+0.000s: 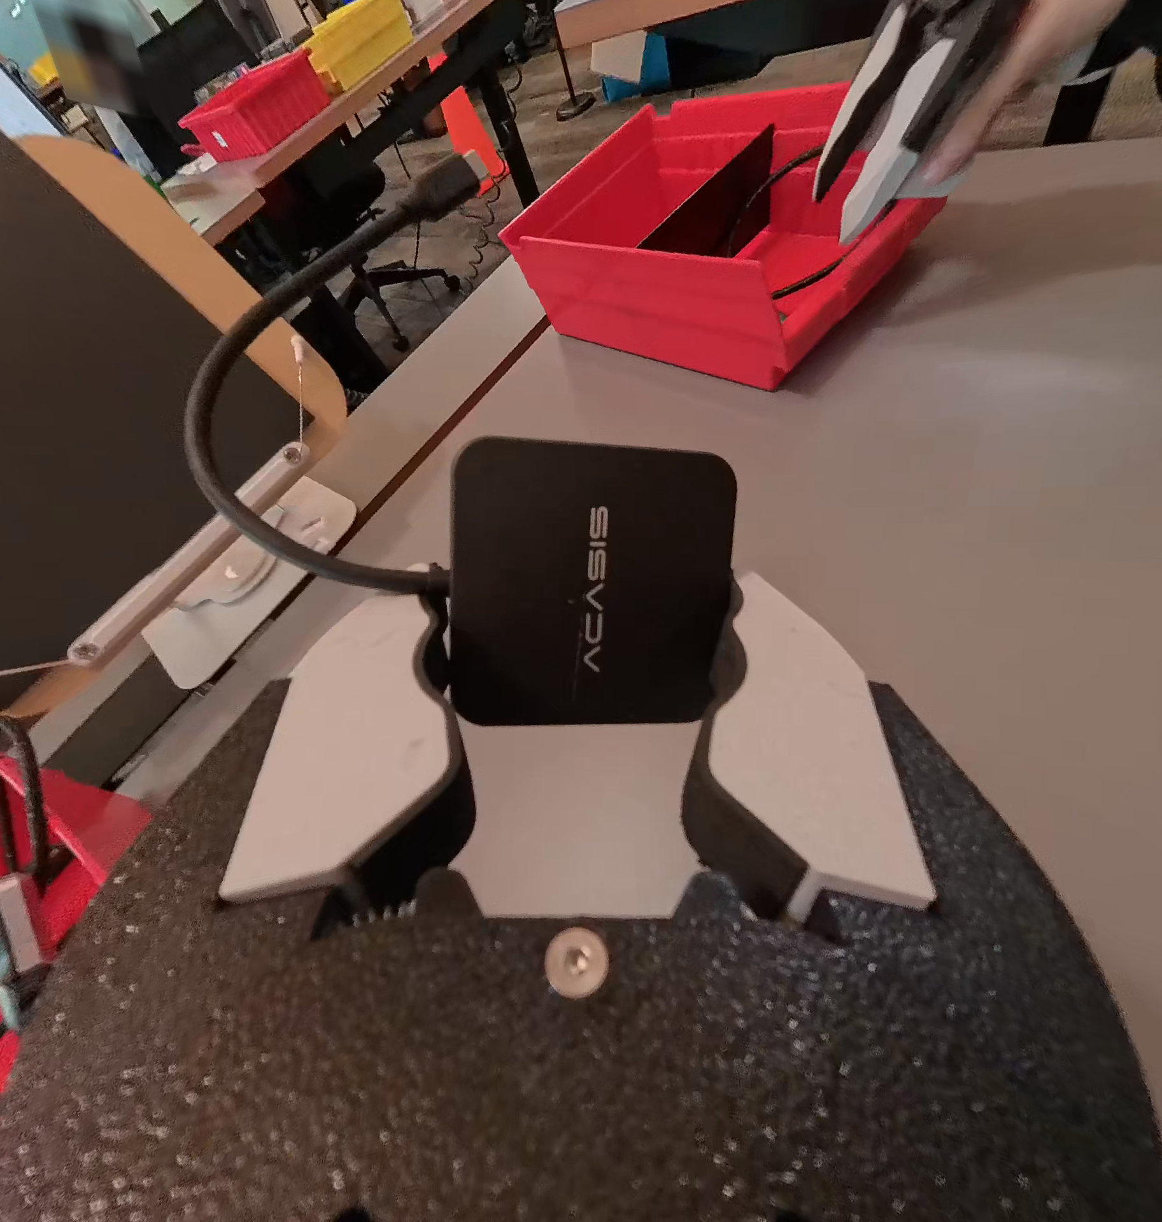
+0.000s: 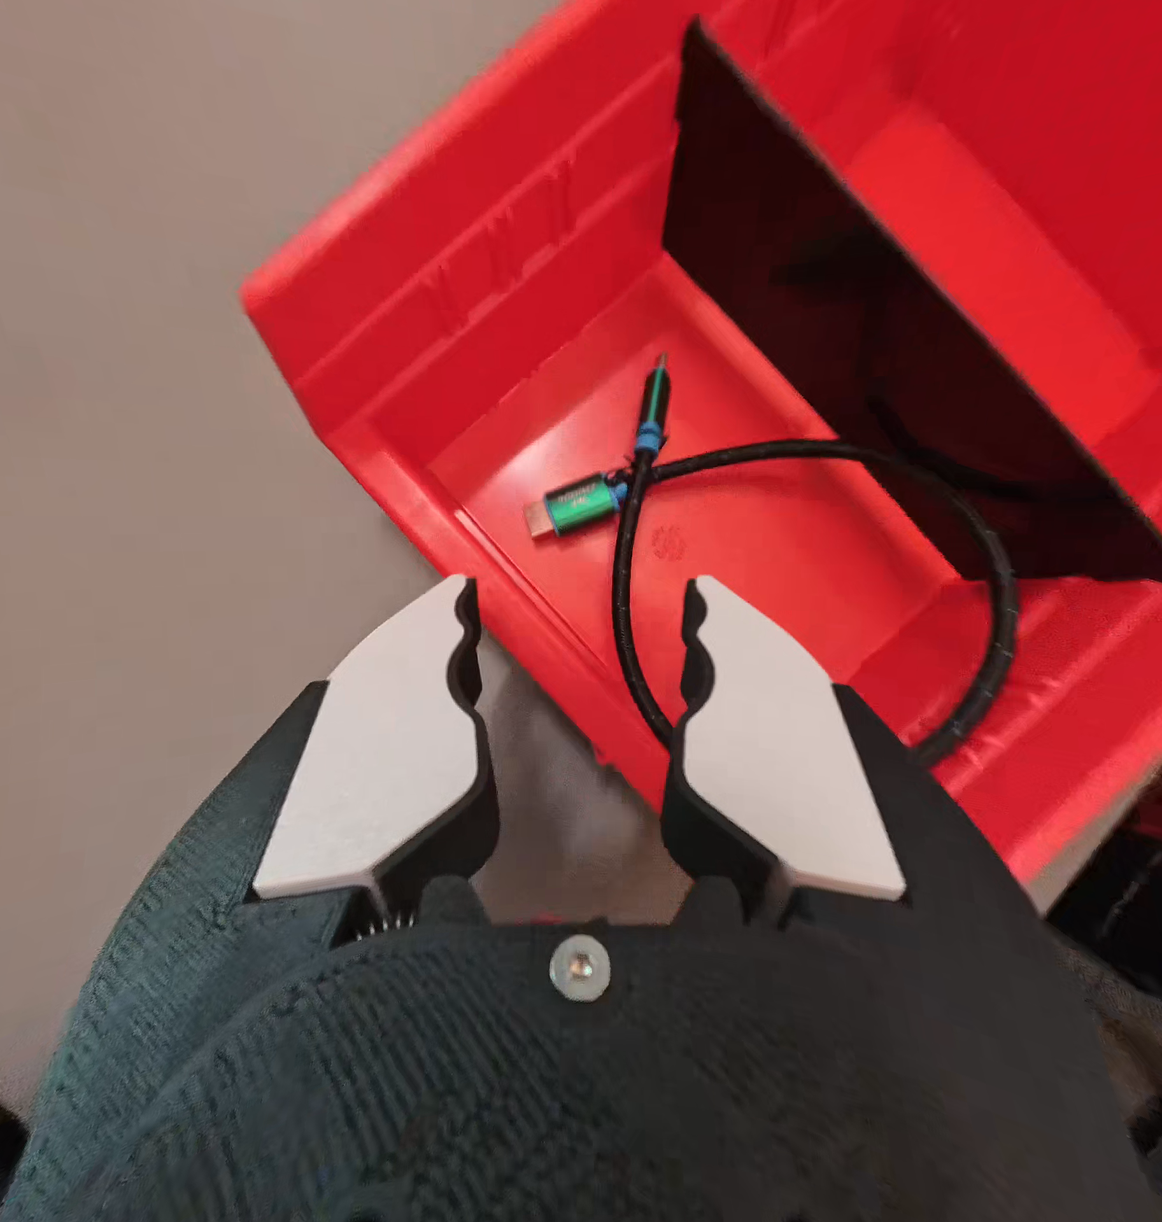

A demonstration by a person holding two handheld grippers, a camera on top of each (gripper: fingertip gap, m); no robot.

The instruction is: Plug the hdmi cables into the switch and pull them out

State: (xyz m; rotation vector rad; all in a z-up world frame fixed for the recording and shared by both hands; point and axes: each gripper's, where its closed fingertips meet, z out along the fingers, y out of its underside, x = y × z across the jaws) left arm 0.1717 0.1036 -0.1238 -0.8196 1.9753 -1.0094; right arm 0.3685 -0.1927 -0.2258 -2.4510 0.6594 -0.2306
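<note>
My left gripper [image 1: 588, 598] is shut on a flat black switch box [image 1: 591, 582] and holds it just above the grey table. The switch's own black cable [image 1: 234, 370] arcs up to the left and ends in a plug [image 1: 442, 185]. My right gripper [image 2: 581, 595] is open and empty, hovering over the near rim of a red bin [image 2: 379, 370]. In the bin lies a braided black HDMI cable [image 2: 988, 635] with two green plugs [image 2: 575, 506]. The right gripper [image 1: 862, 178] also shows far off in the left wrist view, above the same bin [image 1: 657, 311].
A black divider [image 2: 882, 317] splits the red bin. A dark partition panel [image 1: 68, 410] with a metal bracket [image 1: 188, 595] lines the table's left edge. Another red bin with cables [image 1: 9, 926] sits at the lower left. Desks with red and yellow bins stand behind.
</note>
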